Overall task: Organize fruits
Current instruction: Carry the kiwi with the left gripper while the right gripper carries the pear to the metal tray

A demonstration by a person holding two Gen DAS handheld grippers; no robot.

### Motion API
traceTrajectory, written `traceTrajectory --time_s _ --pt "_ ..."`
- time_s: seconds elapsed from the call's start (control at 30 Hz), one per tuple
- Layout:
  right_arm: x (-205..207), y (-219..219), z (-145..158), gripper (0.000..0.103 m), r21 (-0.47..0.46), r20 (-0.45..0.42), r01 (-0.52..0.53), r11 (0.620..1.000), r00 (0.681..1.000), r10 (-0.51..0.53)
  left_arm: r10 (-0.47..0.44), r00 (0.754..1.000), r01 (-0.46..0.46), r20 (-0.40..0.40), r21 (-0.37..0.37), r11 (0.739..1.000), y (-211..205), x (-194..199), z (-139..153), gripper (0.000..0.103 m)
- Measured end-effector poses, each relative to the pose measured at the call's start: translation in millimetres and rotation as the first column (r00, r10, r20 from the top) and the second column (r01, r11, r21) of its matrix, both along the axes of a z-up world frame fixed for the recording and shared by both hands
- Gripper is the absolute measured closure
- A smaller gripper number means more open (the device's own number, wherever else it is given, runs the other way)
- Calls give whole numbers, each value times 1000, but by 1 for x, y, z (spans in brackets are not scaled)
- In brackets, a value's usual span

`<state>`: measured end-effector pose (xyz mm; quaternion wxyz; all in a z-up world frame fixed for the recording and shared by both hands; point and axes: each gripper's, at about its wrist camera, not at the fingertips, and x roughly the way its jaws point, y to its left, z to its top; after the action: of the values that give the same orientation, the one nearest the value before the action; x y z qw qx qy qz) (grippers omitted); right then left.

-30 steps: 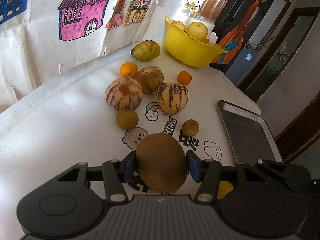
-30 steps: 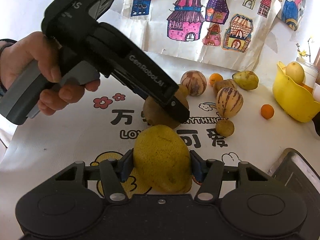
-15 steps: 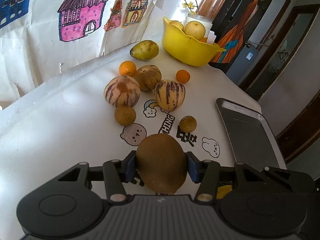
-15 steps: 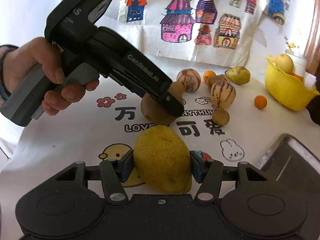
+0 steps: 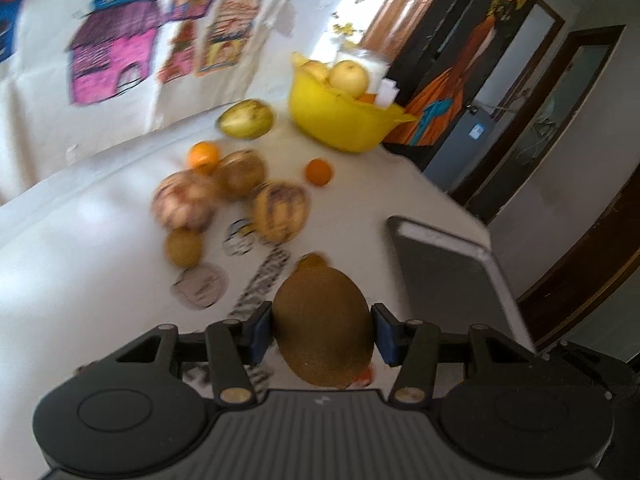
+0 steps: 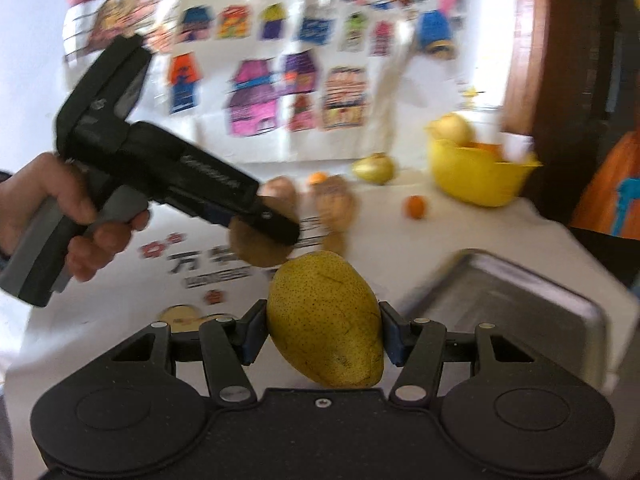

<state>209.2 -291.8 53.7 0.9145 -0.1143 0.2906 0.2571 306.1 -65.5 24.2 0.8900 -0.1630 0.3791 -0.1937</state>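
**Two fruits carried toward the metal tray**

While both views smeared with motion blur, the left gripper [image 5: 323,334] was clenched on a brown kiwi [image 5: 323,326] and the right gripper [image 6: 323,334] on a yellow-green pear [image 6: 324,320], each fruit held clear of the tablecloth [image 5: 80,264]. Compared with a second before, both cameras had swung right: the metal tray [image 6: 520,296] had grown larger in the right wrist view and lay just ahead of the pear, and the tray's near rim had come closer to the kiwi in the left wrist view. That suggested the pair was headed for the tray, with neither fruit set down yet.

The kiwi looked matte, fuzzy and egg-shaped; the pear was smooth, speckled with fine dark dots and tapered at one end. The tray was dull grey metal with rounded corners and a raised lip. Striped melons [image 5: 280,212], oranges [image 5: 319,172] and small brown fruits [image 5: 183,247] remained loose on the printed cloth, near a yellow plastic bowl [image 5: 340,124] that already held pale round fruit.
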Motion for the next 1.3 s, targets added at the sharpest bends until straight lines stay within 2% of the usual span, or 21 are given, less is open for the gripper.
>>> traceTrajectory --time_s 0.13,0.27,0.43,0.6,0.7,0.83,0.97,1.3 --pt "7 -29 11 44 -24 30 103 994 994 -102 -20 999 21 49 -16 1000 -24 8 9 47" --pt "21 -58 14 44 -66 62 199 978 979 -195 -28 995 34 92 -62 997 -44 25 12 47" --pt "54 -88 5 44 -121 69 306 944 952 -299 -50 988 58 144 -48 997 -71 41 9 47" --pt "85 -117 -11 44 -138 101 375 916 926 -364 -63 989 72 134 -58 996 -104 57 -6 47" --pt "102 -126 -19 44 -143 86 397 907 918 -388 -81 991 92 106 -105 990 -118 65 -16 47" --pt "117 -128 -27 44 -173 76 391 904 920 -384 -118 985 130 128 -85 988 -136 69 -21 47" --pt "131 -130 -32 44 -188 73 367 911 930 -360 -133 987 143 94 -113 983 -141 77 -31 47" --pt "145 -129 -39 44 -199 61 359 912 933 -354 -128 992 129 19 -106 986 -147 81 -46 47"
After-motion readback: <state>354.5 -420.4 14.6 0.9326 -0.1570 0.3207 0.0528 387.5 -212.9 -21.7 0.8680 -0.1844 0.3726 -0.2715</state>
